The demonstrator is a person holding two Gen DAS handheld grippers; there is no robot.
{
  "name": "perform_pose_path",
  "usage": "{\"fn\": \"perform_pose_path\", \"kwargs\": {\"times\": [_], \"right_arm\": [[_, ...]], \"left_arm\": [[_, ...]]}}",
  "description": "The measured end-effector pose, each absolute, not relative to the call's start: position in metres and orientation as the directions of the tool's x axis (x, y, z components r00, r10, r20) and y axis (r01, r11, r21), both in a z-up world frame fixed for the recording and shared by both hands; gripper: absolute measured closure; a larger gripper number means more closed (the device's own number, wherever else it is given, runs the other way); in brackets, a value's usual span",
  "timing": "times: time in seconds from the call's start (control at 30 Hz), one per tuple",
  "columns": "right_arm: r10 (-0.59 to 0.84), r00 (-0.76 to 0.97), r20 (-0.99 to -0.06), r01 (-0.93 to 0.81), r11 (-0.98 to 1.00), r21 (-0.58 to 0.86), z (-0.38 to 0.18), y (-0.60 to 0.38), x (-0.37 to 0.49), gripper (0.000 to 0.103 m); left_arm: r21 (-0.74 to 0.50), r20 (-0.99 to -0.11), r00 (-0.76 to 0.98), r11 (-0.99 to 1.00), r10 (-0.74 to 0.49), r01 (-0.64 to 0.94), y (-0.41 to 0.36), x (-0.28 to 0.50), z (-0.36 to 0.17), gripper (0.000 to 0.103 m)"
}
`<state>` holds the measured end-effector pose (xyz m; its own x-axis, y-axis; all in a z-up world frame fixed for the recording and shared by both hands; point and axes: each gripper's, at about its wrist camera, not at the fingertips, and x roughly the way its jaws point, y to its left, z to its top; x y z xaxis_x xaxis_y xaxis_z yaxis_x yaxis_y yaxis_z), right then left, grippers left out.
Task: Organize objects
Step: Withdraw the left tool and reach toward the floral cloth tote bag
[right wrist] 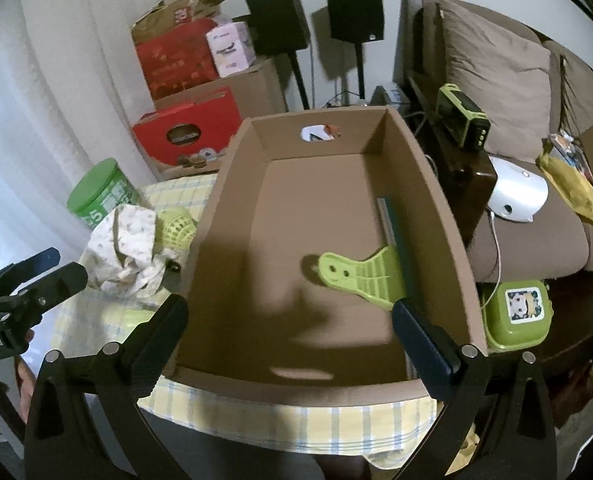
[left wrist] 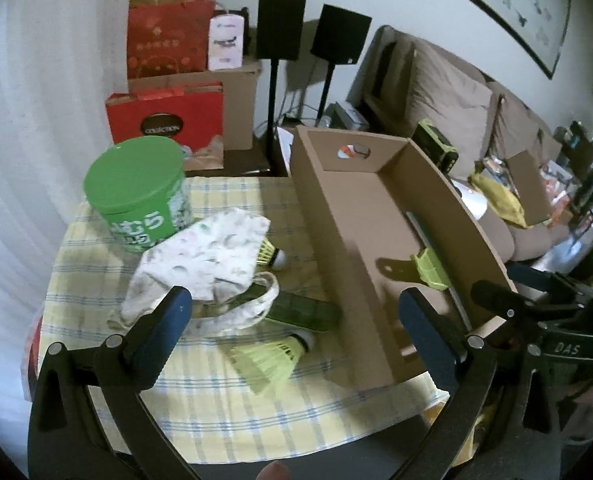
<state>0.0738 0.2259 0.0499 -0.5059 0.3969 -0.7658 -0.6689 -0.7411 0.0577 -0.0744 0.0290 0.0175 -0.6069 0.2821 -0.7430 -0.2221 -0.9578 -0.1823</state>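
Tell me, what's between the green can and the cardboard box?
In the left wrist view, a patterned cloth bag and a yellow shuttlecock lie between the green can and cardboard box.

L wrist cam: above near table edge, looks down and fwd over cloth (left wrist: 200, 396), close in; box (left wrist: 360, 216) at right, tin (left wrist: 136, 188) at left. R wrist cam: sits further right, close over box (right wrist: 324, 208) near end, looks down its length toward the wall. Both share box, clip (left wrist: 428, 268) (right wrist: 360, 276), tin (right wrist: 100, 192), speakers (left wrist: 280, 26) (right wrist: 276, 20), sofa. Each cam catches the other gripper at frame edge.
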Motion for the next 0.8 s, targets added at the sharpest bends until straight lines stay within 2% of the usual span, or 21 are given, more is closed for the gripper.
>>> {"fn": "perform_pose_path", "kwargs": {"times": [0.33,0.8], "right_arm": [[0.369,-0.540,-0.756,-0.600,-0.799,0.039,0.052,0.196,0.039,0.001],[0.339,-0.567,-0.751,-0.549,-0.835,0.038,0.043,0.181,0.011,0.001]], "left_arm": [[-0.151,-0.752,-0.613,-0.968,0.243,-0.198,0.006,-0.067,0.015,0.000],[-0.171,-0.771,-0.600,-0.977,0.215,-0.130,-0.043,-0.065,-0.008,0.000]]}}
